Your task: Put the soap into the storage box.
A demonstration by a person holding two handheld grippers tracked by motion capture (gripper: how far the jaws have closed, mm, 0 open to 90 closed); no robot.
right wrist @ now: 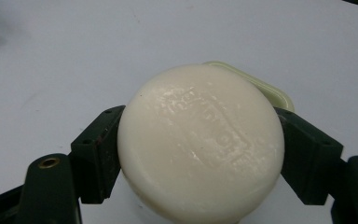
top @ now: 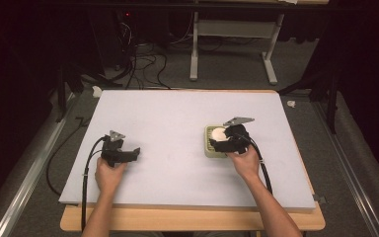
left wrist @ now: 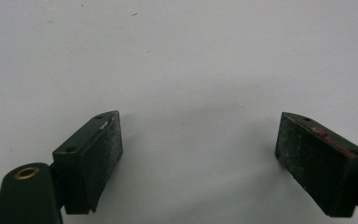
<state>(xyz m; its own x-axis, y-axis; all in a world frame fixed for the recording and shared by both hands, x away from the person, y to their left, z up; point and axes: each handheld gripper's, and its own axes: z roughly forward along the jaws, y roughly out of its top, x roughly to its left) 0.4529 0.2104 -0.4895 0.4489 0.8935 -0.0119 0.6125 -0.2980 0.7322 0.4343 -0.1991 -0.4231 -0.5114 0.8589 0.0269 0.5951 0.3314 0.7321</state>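
Between right gripper (right wrist: 200,154) jaws, soap bar (right wrist: 200,144).

We see a bench (top: 177,217) carrying a white mat (top: 177,123); a pale green dish (top: 208,148) lies on it, just under the right gripper (top: 227,140).

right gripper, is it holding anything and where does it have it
Yes: the right gripper holds a round bar of soap, its jaws pressing on two opposite sides of the rim, above a pale green dish. The left gripper holds nothing.
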